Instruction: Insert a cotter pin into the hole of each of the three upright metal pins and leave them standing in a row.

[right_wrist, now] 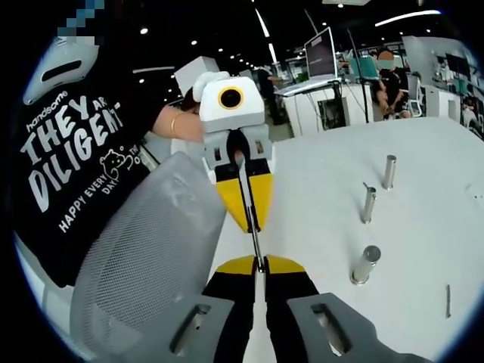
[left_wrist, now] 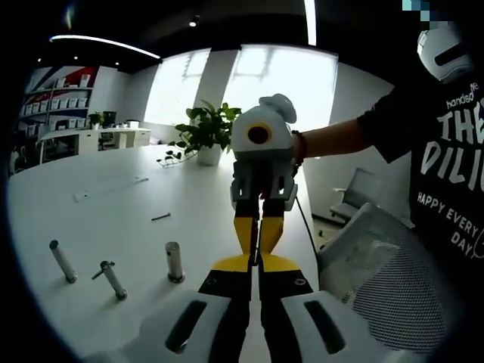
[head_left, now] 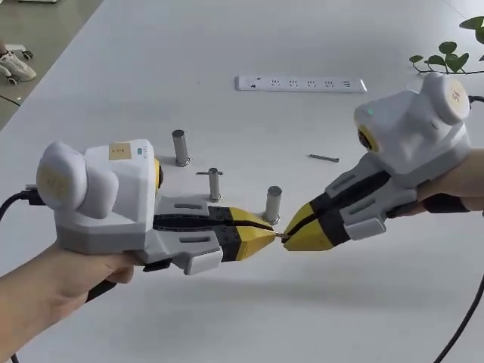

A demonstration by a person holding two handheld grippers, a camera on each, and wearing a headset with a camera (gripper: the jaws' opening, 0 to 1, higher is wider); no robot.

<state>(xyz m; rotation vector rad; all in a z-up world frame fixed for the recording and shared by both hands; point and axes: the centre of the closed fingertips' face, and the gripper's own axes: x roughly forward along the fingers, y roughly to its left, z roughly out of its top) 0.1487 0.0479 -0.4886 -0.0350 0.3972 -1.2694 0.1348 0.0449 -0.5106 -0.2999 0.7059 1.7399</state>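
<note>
The left gripper (head_left: 266,236) and right gripper (head_left: 293,237) meet tip to tip above the white table (head_left: 227,310), both clenched on one thin metal cotter pin (right_wrist: 252,223). Its long axis runs level from jaws to jaws, just beside the nearest upright grey metal pin (head_left: 272,204)

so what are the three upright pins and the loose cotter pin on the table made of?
Upright pins: metal, likely steel, with a dull brushed grey finish and bright highlights on the flat tops. Loose cotter pin: thin dark-grey wire, probably metal too; it is too small to tell the finish.
</note>
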